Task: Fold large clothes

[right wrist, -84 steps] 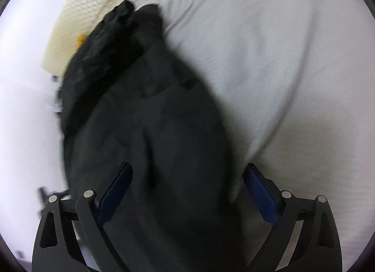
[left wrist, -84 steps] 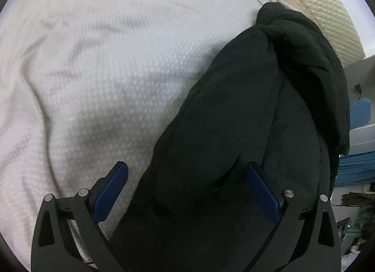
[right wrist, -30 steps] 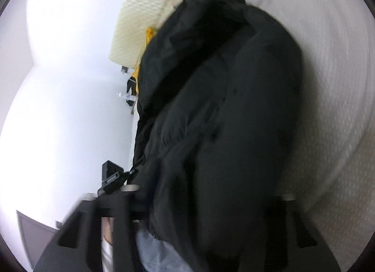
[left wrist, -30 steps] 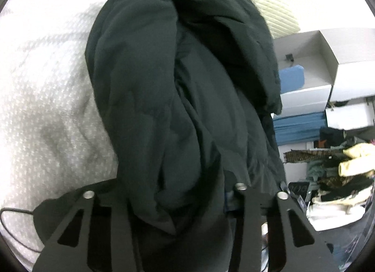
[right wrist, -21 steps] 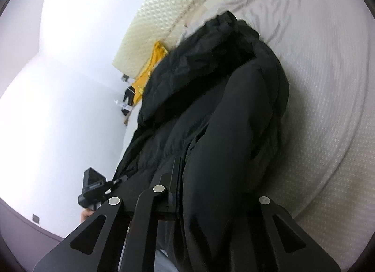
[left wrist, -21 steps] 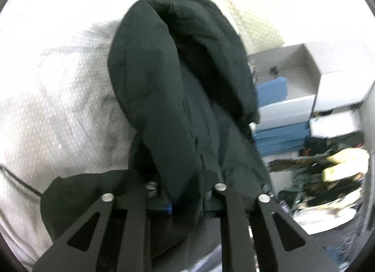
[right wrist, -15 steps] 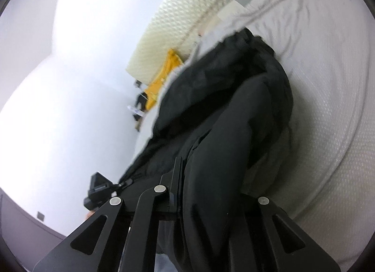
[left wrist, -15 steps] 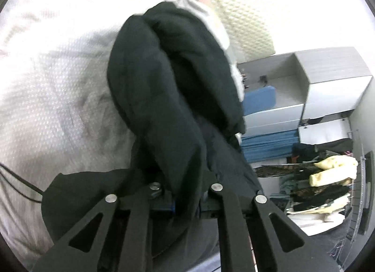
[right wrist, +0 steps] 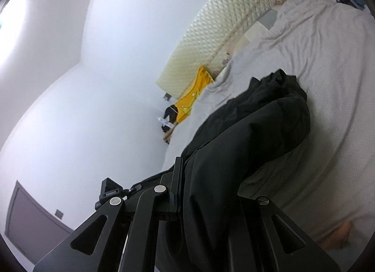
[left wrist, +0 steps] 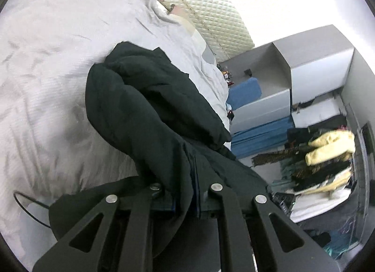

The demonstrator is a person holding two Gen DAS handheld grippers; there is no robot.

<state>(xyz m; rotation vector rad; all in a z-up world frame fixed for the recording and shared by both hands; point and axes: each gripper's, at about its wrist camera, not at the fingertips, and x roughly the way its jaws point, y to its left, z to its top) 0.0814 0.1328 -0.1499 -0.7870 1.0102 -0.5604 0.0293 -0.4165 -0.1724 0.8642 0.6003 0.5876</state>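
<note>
Both claws, left gripper (left wrist: 185,198) and right gripper (right wrist: 187,192), are pinching the black puffer jacket (left wrist: 140,107) above the white bedspread (left wrist: 46,61).

The jacket (left wrist: 150,117) covered the left gripper's (left wrist: 185,192) fingertips, and its lower part ran off the bottom edge. In the right view it draped over the right gripper (right wrist: 187,192), hiding one finger entirely. The clothes (left wrist: 323,161) on the shelves were blurred.

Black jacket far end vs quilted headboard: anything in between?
Only rumpled white bedsheet. In the left wrist view, the black jacket ends short of the quilted headboard; the stretch is otherwise bare.
</note>
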